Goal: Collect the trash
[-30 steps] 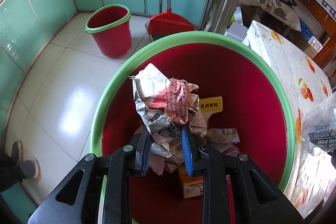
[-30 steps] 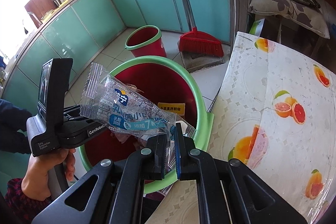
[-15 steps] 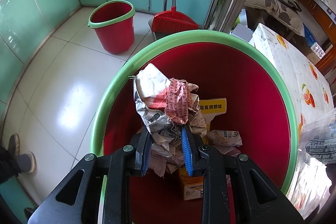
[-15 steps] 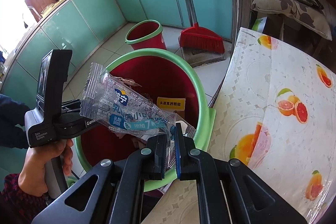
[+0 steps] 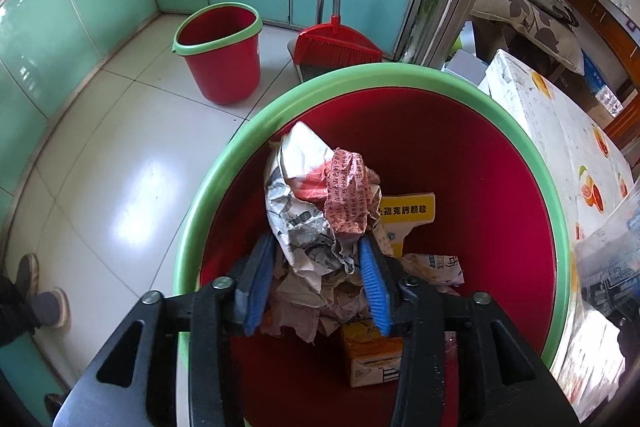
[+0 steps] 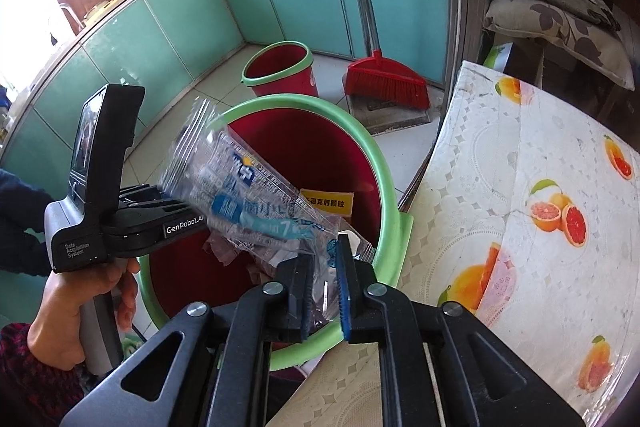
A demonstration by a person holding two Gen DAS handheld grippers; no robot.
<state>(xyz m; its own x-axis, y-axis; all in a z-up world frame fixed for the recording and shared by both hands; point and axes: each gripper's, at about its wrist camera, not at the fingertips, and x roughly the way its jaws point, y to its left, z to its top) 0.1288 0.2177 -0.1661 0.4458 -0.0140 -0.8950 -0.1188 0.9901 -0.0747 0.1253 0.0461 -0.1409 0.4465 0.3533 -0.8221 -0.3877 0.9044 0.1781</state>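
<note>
A big red bin with a green rim [image 5: 400,75] stands below both grippers. My left gripper [image 5: 316,247] hangs over the bin, its jaws opening. A crumpled newspaper wad [image 5: 312,195] sits between the blue pads [image 5: 256,283], which stand clear of it. In the right wrist view my right gripper [image 6: 325,251] hovers at the bin's rim [image 6: 372,155], jaws also opening. A clear plastic wrapper with blue print [image 6: 240,195] lies loose in the gap, blurred and tipping over the bin. A hand [image 6: 76,303] holds the left gripper's handle.
Inside the bin lie a yellow-labelled box [image 5: 408,211], a small carton [image 5: 372,359] and paper scraps. A smaller red bucket [image 5: 220,55] and a red broom with dustpan [image 5: 336,43] stand by teal cabinets. The table with a fruit-print cloth [image 6: 540,187] is right of the bin.
Both grippers' jaws have spread apart. The newspaper wad is no longer squeezed by the left pads. The wrapper has come loose in the right gripper and tilts, blurred, toward the bin.
</note>
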